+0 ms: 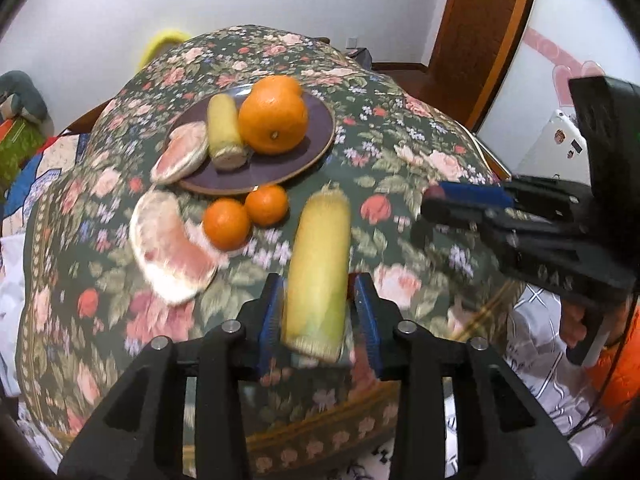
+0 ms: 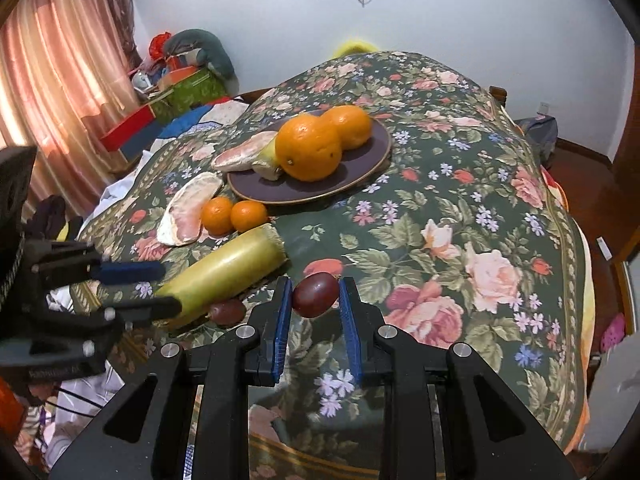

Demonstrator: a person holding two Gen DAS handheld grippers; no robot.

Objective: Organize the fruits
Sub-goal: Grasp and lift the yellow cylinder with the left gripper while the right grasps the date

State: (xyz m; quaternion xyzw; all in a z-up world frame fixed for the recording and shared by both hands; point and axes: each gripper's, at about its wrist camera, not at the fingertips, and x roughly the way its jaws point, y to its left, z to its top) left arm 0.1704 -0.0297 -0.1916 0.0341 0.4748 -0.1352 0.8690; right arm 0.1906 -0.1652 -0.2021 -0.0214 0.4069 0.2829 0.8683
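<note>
Covering the worktop, a floral cloth [image 2: 460,200] carried the plate [image 2: 372,168]; left gripper [image 1: 318,308] jaws bracketed the corn cob [image 1: 320,264], right gripper [image 2: 314,312] jaws stood wide around a grape [image 2: 315,294].

Oranges [image 1: 273,119] on plate [image 1: 316,136]

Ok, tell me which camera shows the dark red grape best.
The right wrist view. The dark red grape sits sharp and unobstructed between the right claw's blue pads. The left wrist view doesn't show it at all, only that claw from the side.
</note>
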